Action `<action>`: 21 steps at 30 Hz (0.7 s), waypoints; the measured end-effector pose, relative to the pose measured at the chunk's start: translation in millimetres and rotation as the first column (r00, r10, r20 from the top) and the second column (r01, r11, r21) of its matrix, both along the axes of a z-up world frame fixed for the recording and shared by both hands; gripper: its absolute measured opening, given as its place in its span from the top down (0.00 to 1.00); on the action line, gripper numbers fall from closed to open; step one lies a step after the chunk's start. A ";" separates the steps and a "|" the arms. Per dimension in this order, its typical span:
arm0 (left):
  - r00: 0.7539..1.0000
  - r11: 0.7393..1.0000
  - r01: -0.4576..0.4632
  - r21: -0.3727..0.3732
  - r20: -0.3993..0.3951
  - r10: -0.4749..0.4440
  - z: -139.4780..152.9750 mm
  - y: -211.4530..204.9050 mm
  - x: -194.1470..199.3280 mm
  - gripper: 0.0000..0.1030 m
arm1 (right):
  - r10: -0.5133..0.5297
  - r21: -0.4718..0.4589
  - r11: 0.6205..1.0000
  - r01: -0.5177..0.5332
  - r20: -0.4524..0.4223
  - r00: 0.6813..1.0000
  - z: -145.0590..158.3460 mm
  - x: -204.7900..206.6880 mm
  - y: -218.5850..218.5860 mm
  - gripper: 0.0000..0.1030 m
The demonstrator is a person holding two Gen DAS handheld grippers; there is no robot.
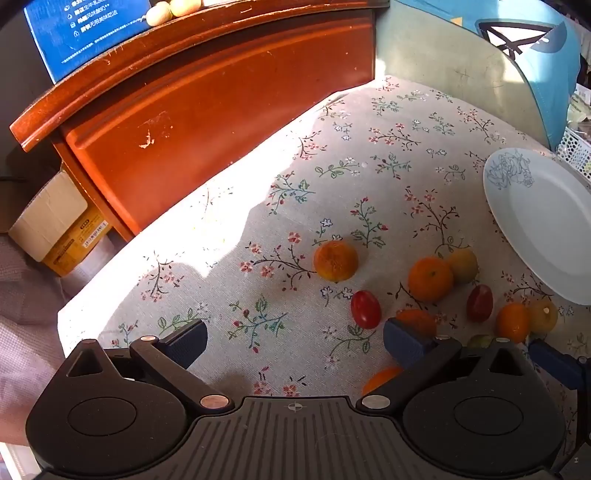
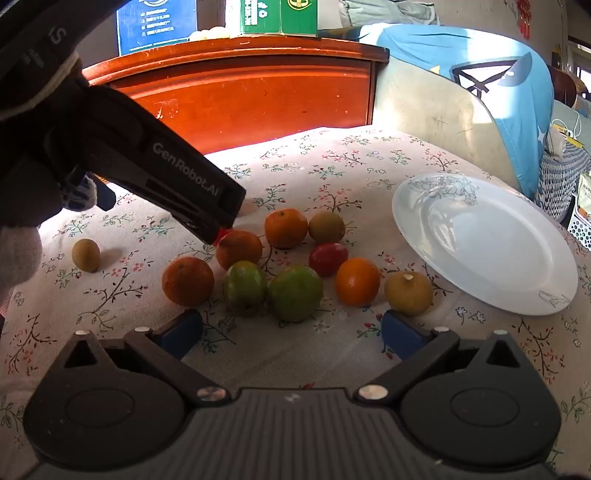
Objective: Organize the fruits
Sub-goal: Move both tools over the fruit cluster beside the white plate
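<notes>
Several small fruits lie on the floral tablecloth (image 2: 332, 166): oranges (image 2: 188, 280), two green fruits (image 2: 295, 292), a red one (image 2: 328, 259) and brownish-yellow ones (image 2: 408, 292). One brownish fruit (image 2: 85, 254) lies apart at the left. An empty white plate (image 2: 484, 240) sits to their right. My right gripper (image 2: 291, 334) is open just in front of the green fruits, holding nothing. My left gripper (image 1: 295, 343) is open above the cloth, near a red fruit (image 1: 365, 309) and an orange (image 1: 335, 260). Its black housing (image 2: 166, 177) hangs over the back of the pile.
A red-brown wooden cabinet (image 2: 240, 96) stands behind the table with a blue box (image 2: 159, 22) and a green box (image 2: 280, 14) on top. A chair with a blue cloth (image 2: 480, 74) is at the back right. A cardboard box (image 1: 55, 221) sits beyond the table's left edge.
</notes>
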State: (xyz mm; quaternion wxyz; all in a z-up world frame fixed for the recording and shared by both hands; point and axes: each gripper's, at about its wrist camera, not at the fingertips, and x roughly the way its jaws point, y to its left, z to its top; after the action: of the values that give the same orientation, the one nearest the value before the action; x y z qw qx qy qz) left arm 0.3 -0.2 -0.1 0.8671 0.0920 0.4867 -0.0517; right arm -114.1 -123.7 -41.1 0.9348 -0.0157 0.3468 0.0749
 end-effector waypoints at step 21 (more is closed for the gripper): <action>0.992 0.999 0.039 -0.017 0.120 -0.037 44.4 20.3 -37.1 0.01 | -0.021 -0.008 1.000 0.020 -0.069 0.997 8.3 -2.8 2.8 0.01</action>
State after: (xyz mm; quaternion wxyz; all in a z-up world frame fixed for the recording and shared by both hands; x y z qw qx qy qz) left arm -36.8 20.1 44.3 0.8944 0.0958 0.4317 -0.0675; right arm -117.0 -120.9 -32.8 0.9230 -0.0131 0.3792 0.0645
